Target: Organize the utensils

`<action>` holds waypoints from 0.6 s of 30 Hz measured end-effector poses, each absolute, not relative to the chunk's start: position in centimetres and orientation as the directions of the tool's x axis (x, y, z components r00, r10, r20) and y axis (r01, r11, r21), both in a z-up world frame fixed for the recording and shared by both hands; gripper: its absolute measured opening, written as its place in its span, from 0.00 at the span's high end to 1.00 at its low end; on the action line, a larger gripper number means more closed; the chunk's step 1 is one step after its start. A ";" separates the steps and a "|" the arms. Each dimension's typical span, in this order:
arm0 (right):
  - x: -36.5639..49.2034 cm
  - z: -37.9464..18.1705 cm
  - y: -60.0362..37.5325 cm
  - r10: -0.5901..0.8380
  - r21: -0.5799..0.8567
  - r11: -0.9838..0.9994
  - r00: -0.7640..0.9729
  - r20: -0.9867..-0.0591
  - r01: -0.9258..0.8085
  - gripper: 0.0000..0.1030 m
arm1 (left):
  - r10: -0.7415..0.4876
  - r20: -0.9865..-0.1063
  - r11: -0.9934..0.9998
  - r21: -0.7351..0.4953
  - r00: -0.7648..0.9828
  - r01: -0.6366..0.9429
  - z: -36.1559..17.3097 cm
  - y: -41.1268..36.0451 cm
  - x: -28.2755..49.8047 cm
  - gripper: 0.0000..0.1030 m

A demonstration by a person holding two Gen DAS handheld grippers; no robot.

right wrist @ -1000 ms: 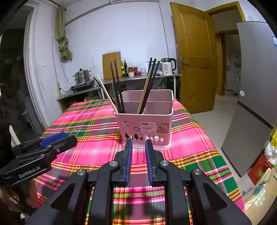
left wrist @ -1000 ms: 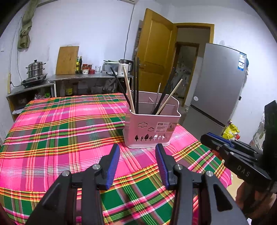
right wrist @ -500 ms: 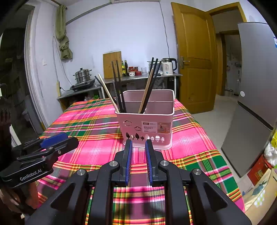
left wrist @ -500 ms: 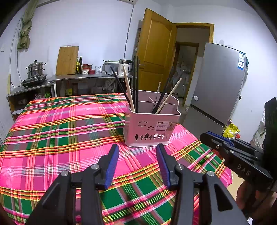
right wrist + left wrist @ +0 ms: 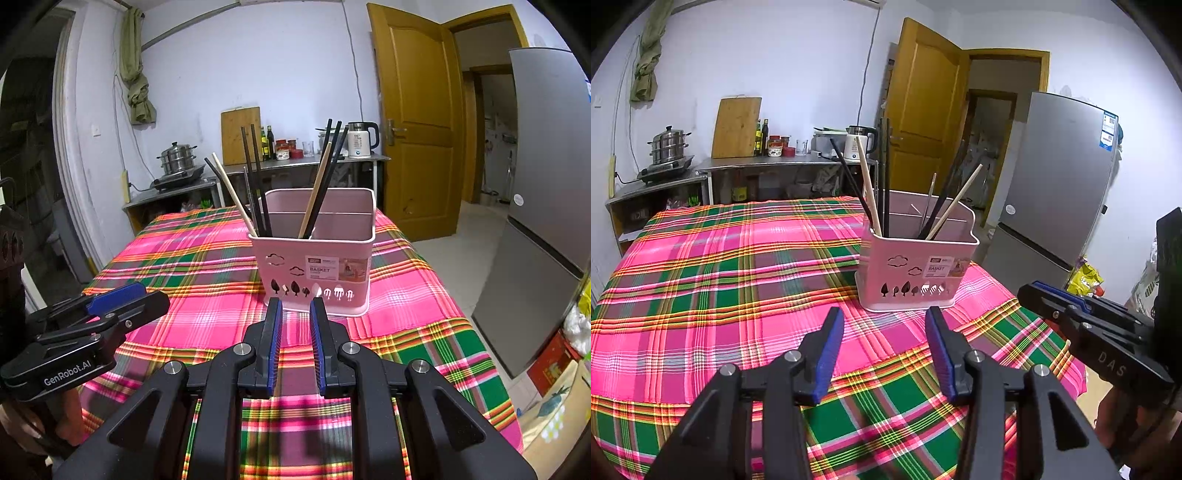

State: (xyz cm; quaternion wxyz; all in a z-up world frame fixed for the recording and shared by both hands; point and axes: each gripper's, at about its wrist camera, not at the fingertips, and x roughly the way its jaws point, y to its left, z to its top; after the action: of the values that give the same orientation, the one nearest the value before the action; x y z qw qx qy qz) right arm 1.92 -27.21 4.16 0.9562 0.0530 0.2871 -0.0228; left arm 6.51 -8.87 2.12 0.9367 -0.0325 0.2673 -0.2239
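Table: plaid pink-and-green cloth-covered table (image 5: 701, 295); no loose utensil shows on the visible cloth.
Container: pink plastic utensil basket with cut-out tree shapes and inner dividers (image 5: 317, 273), upright near the table's far right edge.
Contents: black chopsticks (image 5: 255, 177) and pale wooden chopsticks (image 5: 314, 195) stand mixed, some leaning in the left compartment, some in the right; a thin metal handle (image 5: 929, 199) is among them, its head hidden.
Left gripper (image 5: 884, 325): jaws spread wide, holding nothing, above the near part of the table.
Right gripper (image 5: 295, 310): jaws parted by a narrow gap, holding nothing, aimed at the basket's front wall.
Step in hand, judged: all utensils are in the basket. This fits either a finished gathering or a sorting by kind yet to come; the pictures do not settle which.
Next move, judged: any pick would call for pinching a single thin stick near its top.
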 end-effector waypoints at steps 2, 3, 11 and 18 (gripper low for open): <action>1.9 4.1 -27.2 -0.012 0.091 0.993 0.834 -0.552 0.074 0.85 | -0.437 -0.486 0.897 -0.182 0.757 0.402 2.1 -8.8 6.5 0.53; 1.9 4.1 -27.1 -0.011 0.090 0.993 0.833 -0.553 0.074 0.85 | -0.437 -0.486 0.897 -0.181 0.757 0.402 2.1 -8.9 6.5 0.53; 2.0 4.1 -27.1 -0.012 0.090 0.993 0.833 -0.554 0.074 0.85 | -0.436 -0.488 0.898 -0.178 0.756 0.403 2.0 -8.9 6.5 0.53; 2.1 4.2 -27.2 -0.012 0.091 0.993 0.831 -0.556 0.075 0.85 | -0.435 -0.491 0.898 -0.178 0.755 0.402 1.9 -8.8 6.4 0.53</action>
State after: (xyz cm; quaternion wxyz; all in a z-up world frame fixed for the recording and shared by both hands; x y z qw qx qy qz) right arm 2.06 -27.18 4.15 0.9553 0.0543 0.2896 -0.0229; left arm 6.38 -8.81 1.87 0.9362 -0.0306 0.2697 -0.2234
